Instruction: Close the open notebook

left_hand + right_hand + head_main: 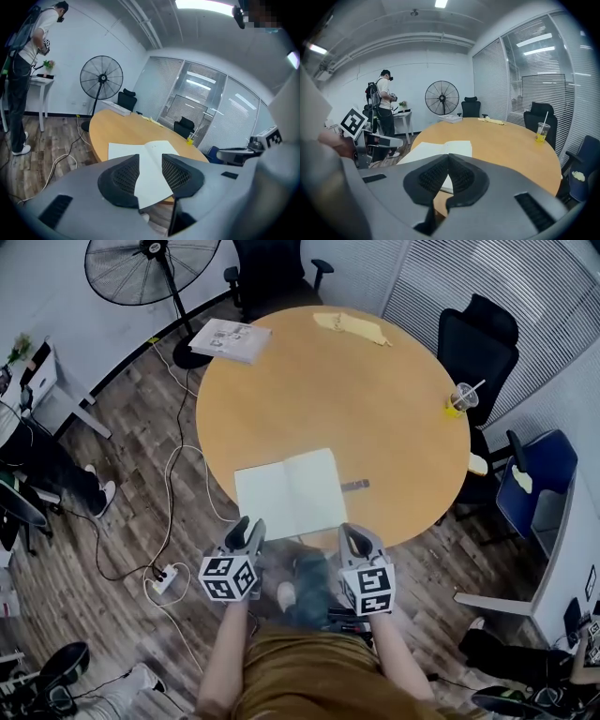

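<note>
As the notebook (289, 495) lies open, left gripper (248, 531) gapes, right gripper (357, 538) closed.

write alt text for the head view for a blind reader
An open white notebook lies flat at the near edge of a round wooden table, seen from above. The person's left gripper and right gripper hover by its two near corners. A clear plastic cup of yellow drink stands at the right rim.

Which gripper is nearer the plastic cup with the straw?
Right. The right gripper hovers at the table's near edge, with the plastic cup farther up on its right. The left gripper is across the open notebook, farther off.
</note>
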`<state>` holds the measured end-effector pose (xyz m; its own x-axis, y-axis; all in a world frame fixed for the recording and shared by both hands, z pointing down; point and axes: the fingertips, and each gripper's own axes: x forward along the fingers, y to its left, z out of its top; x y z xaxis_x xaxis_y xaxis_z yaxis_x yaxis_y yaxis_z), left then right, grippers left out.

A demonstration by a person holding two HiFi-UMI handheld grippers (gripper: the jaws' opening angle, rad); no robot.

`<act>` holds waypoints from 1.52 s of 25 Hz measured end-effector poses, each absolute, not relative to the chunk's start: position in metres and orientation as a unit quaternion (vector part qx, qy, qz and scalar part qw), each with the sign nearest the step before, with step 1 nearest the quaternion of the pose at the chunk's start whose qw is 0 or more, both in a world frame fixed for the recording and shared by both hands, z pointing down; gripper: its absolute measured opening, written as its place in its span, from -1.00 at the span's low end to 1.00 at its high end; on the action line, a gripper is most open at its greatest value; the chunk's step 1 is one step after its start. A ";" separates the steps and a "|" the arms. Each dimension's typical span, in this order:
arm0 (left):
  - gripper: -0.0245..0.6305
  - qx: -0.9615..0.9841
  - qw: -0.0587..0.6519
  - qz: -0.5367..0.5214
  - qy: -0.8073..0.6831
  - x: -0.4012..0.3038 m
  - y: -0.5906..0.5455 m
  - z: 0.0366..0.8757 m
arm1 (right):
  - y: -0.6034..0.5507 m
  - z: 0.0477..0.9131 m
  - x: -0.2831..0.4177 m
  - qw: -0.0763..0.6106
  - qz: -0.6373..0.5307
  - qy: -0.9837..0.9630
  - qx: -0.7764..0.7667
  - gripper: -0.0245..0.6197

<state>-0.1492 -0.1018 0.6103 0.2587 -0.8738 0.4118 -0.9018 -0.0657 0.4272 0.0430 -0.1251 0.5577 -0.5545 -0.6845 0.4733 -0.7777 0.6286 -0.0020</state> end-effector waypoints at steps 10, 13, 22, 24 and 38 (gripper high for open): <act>-0.42 0.698 0.347 0.036 -0.626 -0.167 -0.086 0.649 | -0.125 0.584 0.035 0.255 0.116 -0.876 0.392 -0.89; -0.41 0.687 0.362 0.045 -0.629 -0.171 -0.077 0.666 | -0.128 0.592 0.037 0.262 0.121 -0.872 0.394 -0.89; -0.41 0.662 0.403 0.040 -0.631 -0.179 -0.065 0.695 | -0.131 0.603 0.027 0.281 0.123 -0.874 0.377 -0.89; -0.40 0.660 0.409 0.033 -0.630 -0.179 -0.065 0.699 | -0.129 0.607 0.026 0.286 0.126 -0.874 0.372 -0.89; -0.40 0.632 0.481 -0.068 -0.605 -0.172 -0.073 0.716 | -0.133 0.620 0.031 0.306 0.132 -0.872 0.360 -0.89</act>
